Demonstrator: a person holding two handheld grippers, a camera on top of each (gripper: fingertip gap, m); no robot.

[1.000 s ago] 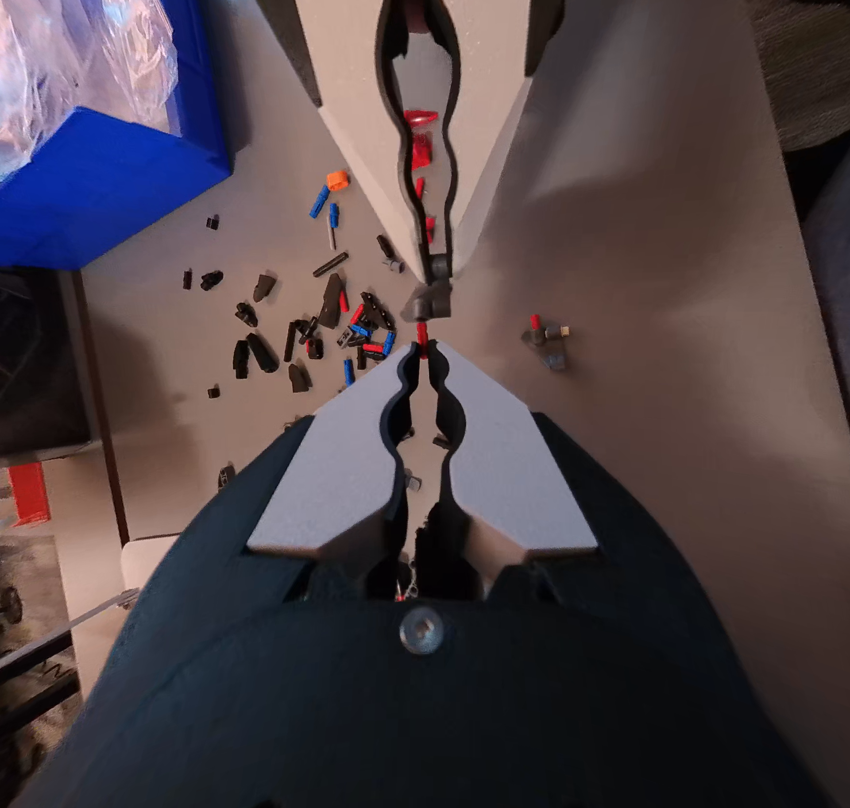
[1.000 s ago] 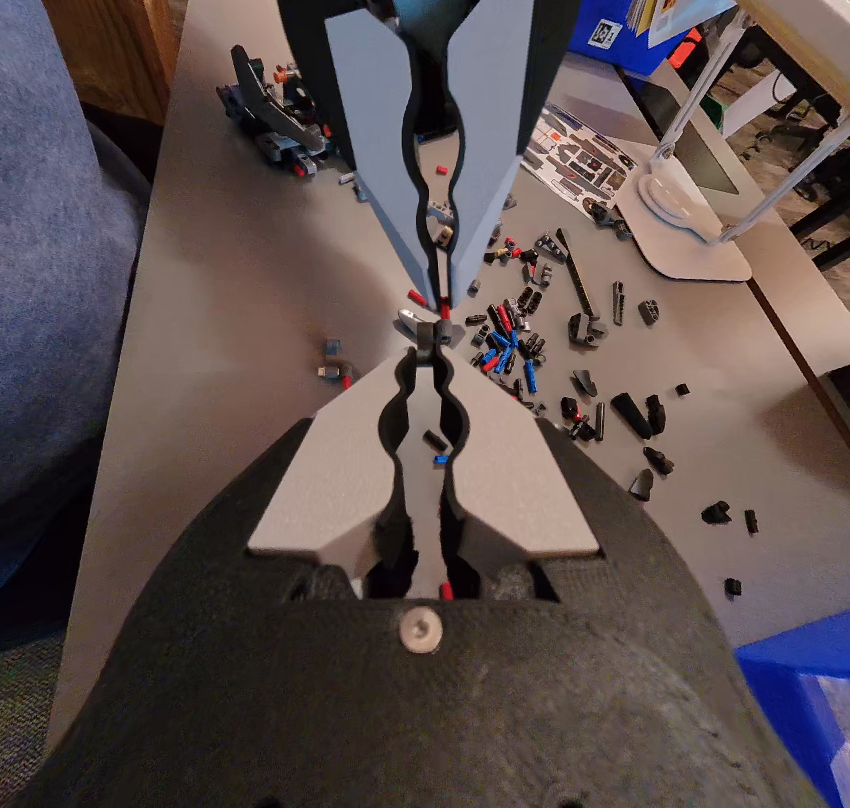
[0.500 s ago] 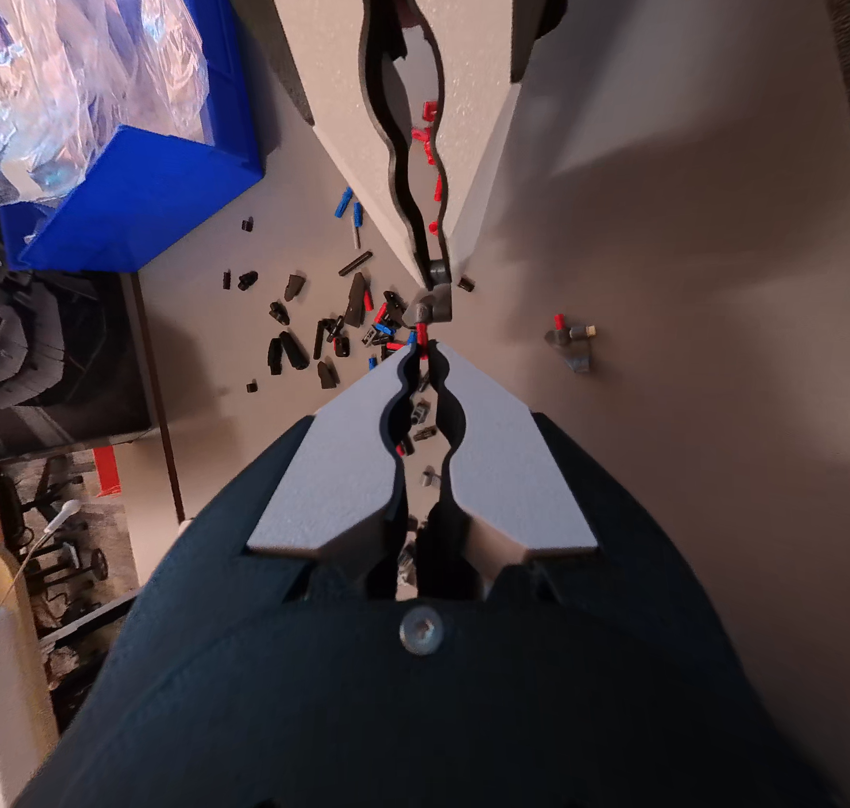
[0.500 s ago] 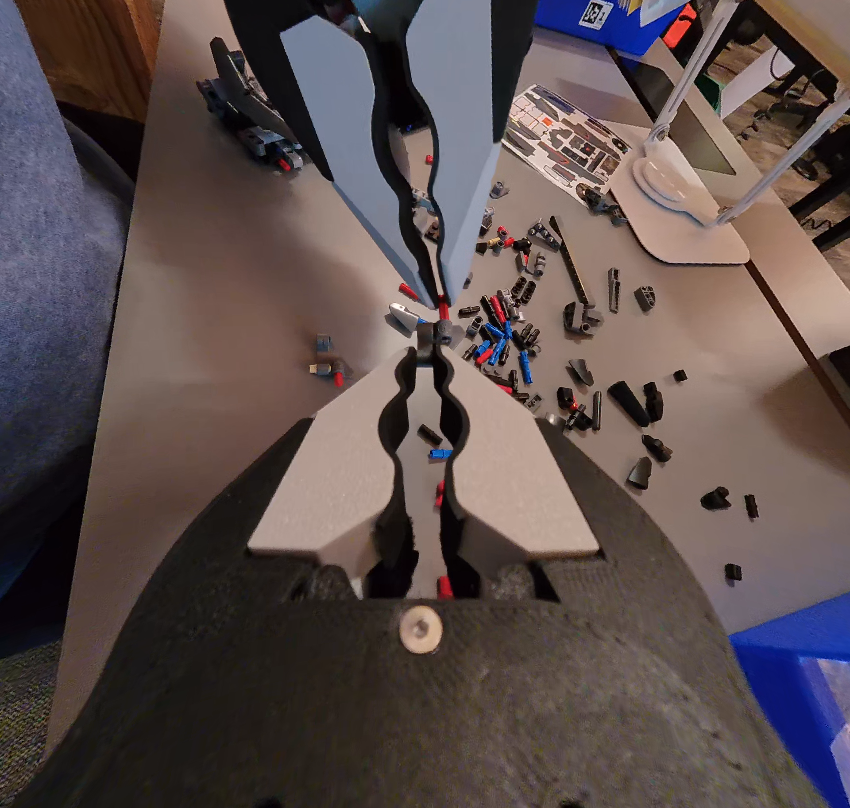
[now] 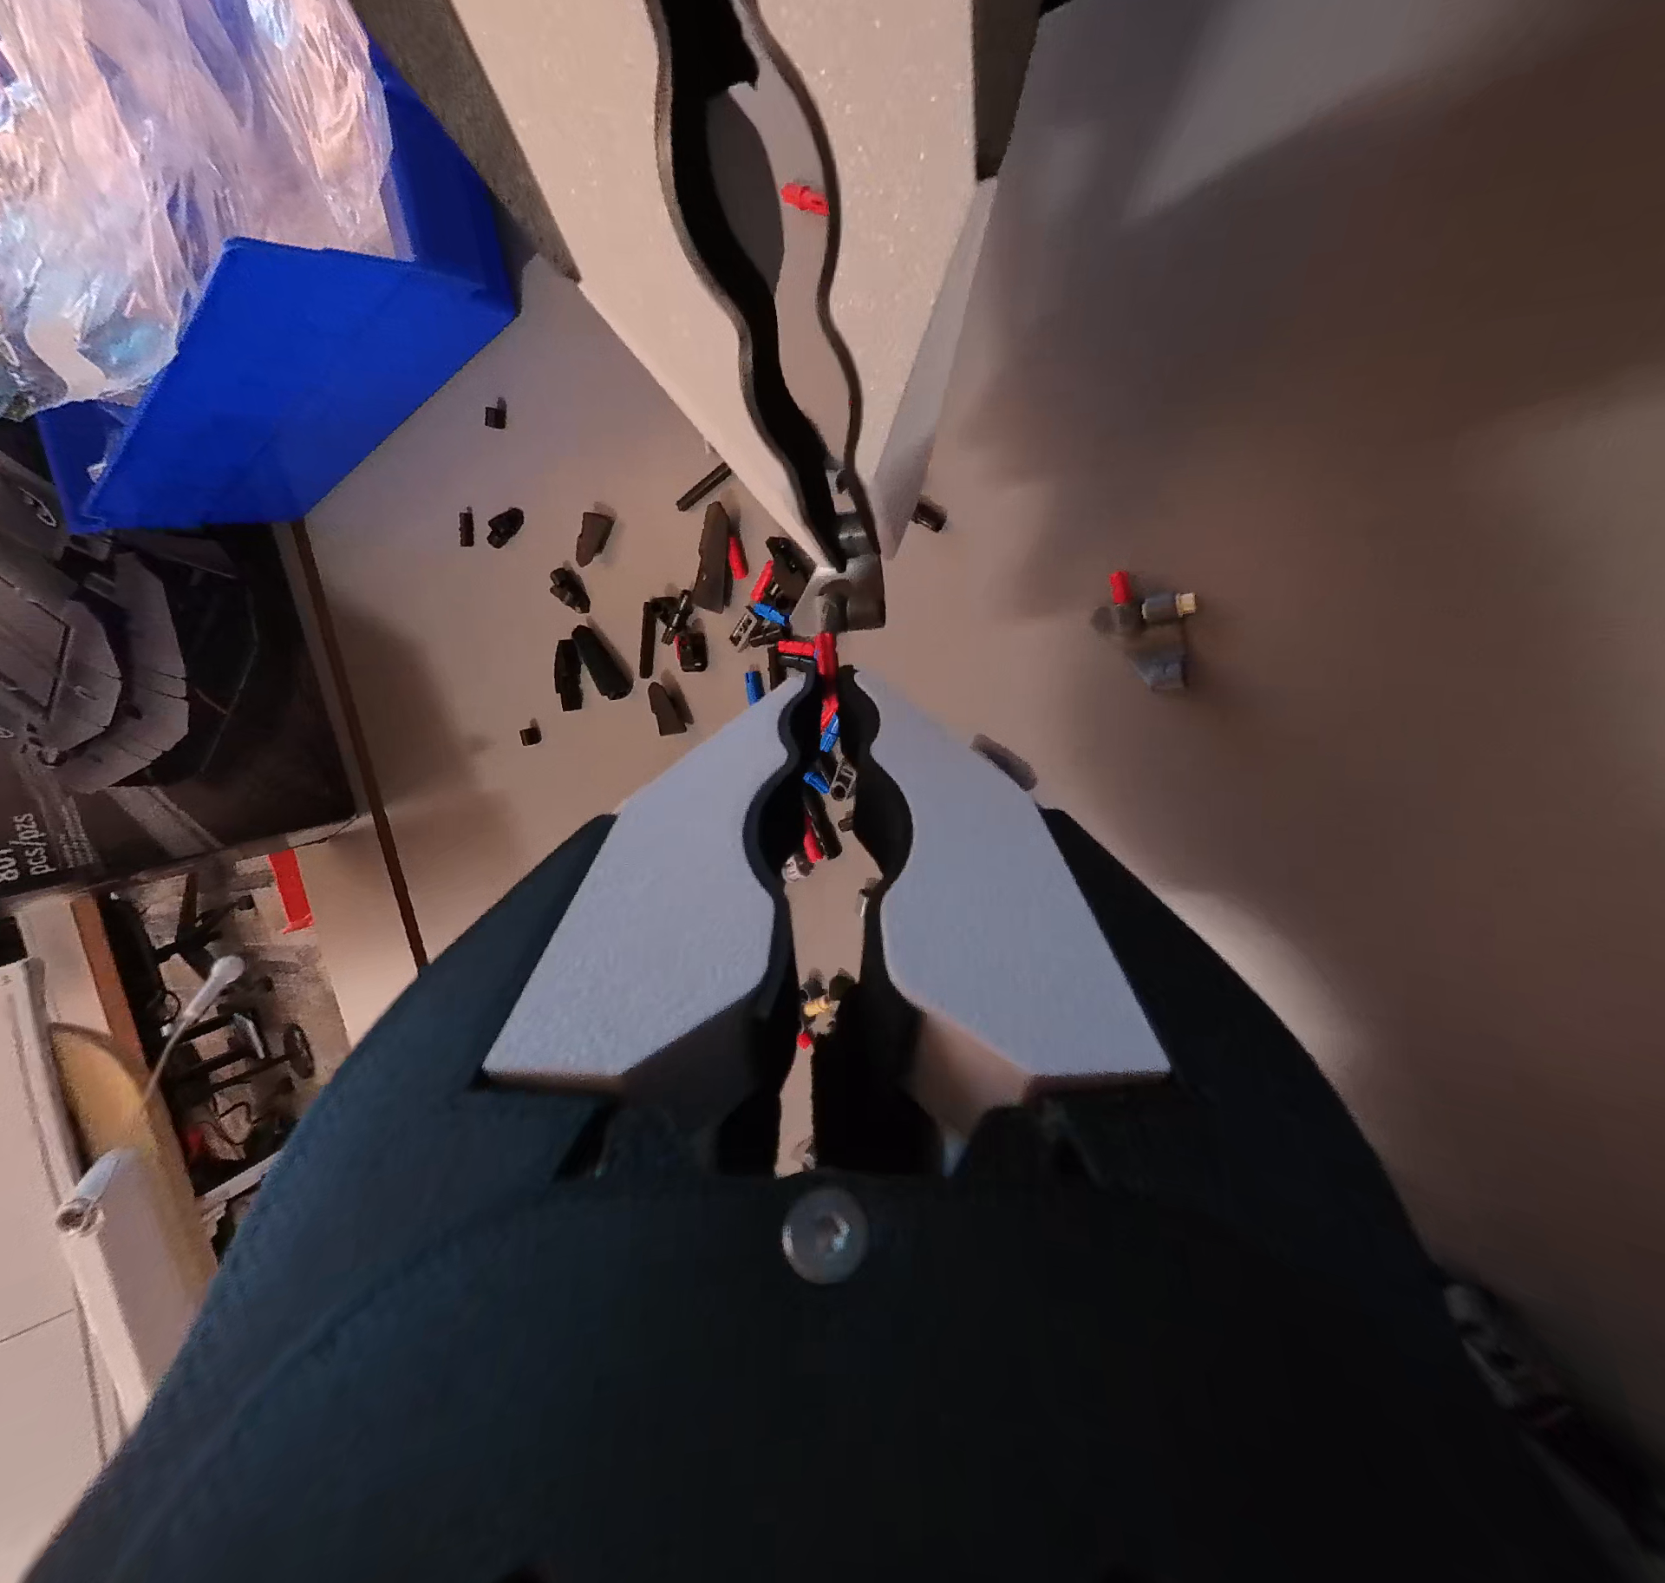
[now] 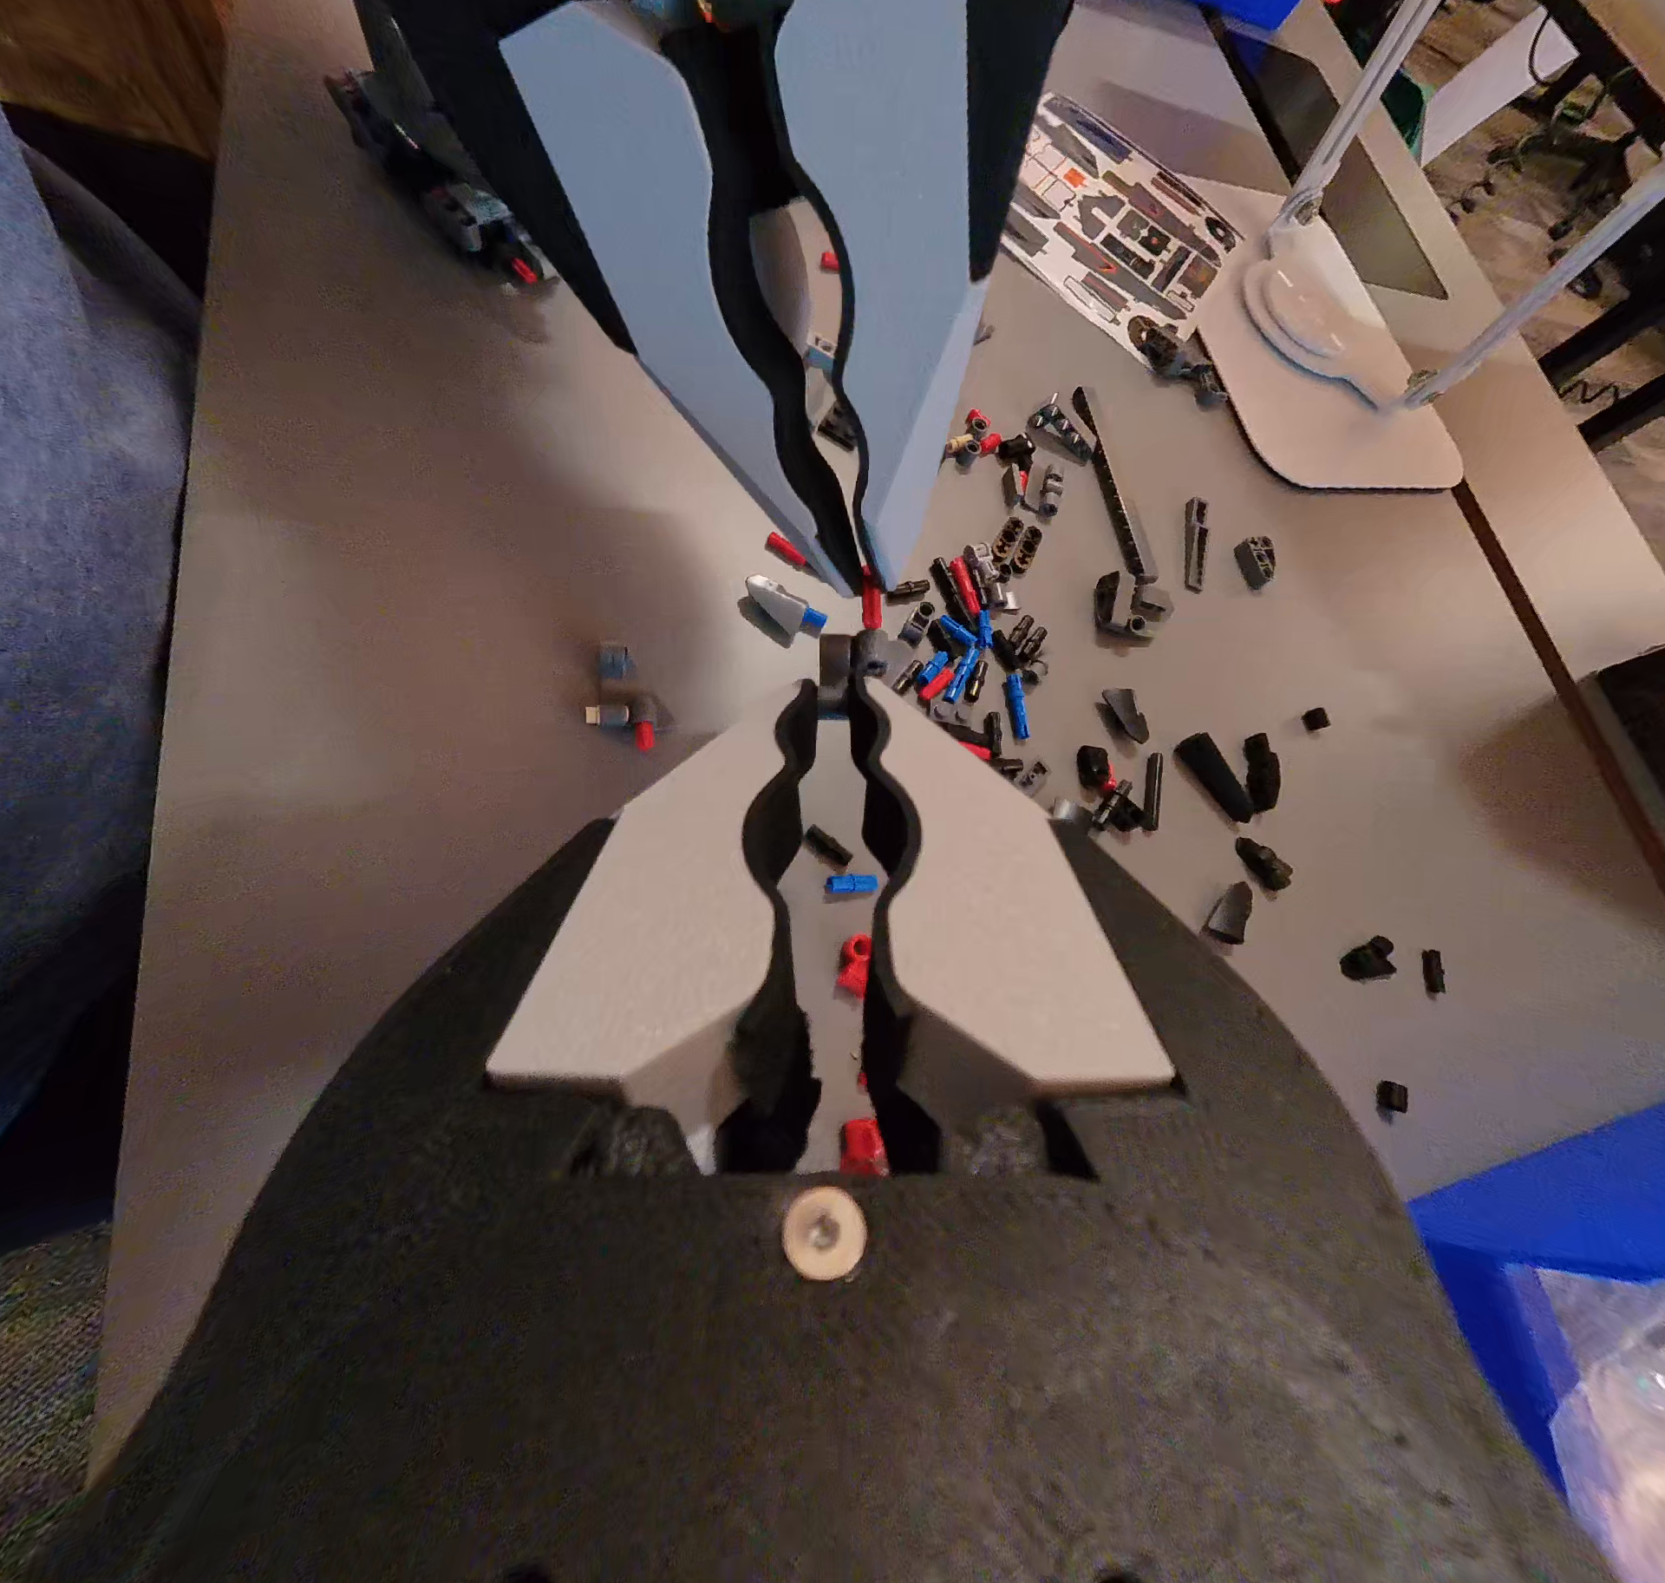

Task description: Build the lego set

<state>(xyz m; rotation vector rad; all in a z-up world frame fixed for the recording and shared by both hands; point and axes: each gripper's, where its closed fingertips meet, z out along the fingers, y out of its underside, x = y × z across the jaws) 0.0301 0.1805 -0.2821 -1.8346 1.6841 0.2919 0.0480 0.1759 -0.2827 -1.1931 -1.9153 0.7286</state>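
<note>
The red pin (image 5: pixel 824 652) is sitting clamped in the tips of the left hand-held gripper (image 5: pixel 827 684), its long axis running straight out along the fingers toward the grey connector (image 5: pixel 847 598). That connector is being pinched by the right hand-held gripper (image 6: pixel 833 697), which is facing the left one tip to tip above the bench (image 6: pixel 378 548). In the right wrist view the red pin (image 6: pixel 869 600) is standing just short of the grey connector (image 6: pixel 856 655), apparently lined up with a hole; whether it is already touching I cannot tell. The coming move is looking like a straight push along the pin's axis, both grippers equally near, nothing between them.

Below and to one side, loose pieces (image 6: pixel 978 629) in black, blue and red are lying scattered. A small grey sub-assembly (image 6: pixel 622 706) is resting well apart on the other side, a partly built model (image 6: pixel 432 179) is standing near the far edge, and a blue bin (image 5: pixel 297 377) is sitting at the bench's end.
</note>
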